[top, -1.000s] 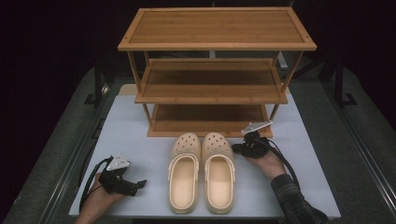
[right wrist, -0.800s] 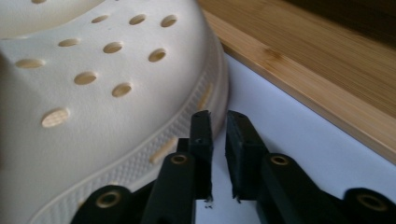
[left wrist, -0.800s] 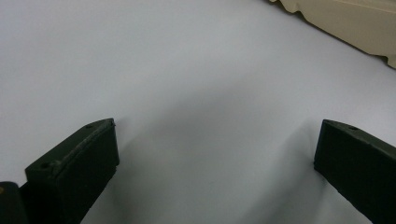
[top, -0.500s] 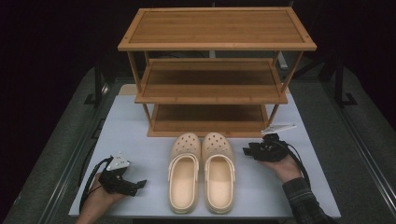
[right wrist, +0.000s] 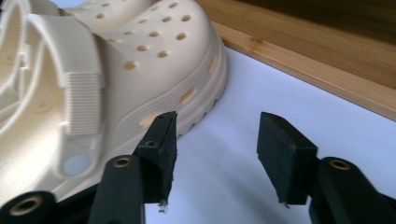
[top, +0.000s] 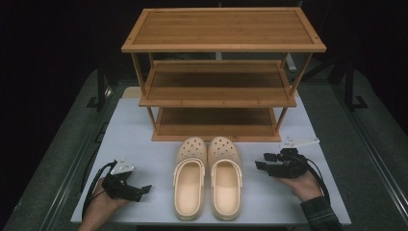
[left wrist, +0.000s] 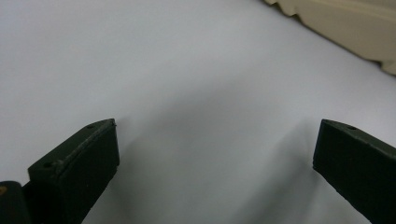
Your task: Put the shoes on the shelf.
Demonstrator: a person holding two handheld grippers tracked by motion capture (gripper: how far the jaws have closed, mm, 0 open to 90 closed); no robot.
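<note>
Two beige clogs (top: 208, 177) sit side by side mid-table, toes near the rack (top: 219, 72) base. Right gripper (top: 262, 161) just right of the right clog (right wrist: 116, 79), jaws parted, empty. Left gripper (top: 144, 189) at front left, jaws wide, empty, bare table (top: 144, 144) between it and the left clog (left wrist: 345, 23).

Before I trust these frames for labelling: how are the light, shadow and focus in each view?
High view: table evenly lit, surroundings dark, lower shelves shaded. Left gripper view: jaws soft, faint shadow on the table, shoe edge blurred. Right gripper view: shoe sharp, jaws slightly soft, rack dim above.
</note>
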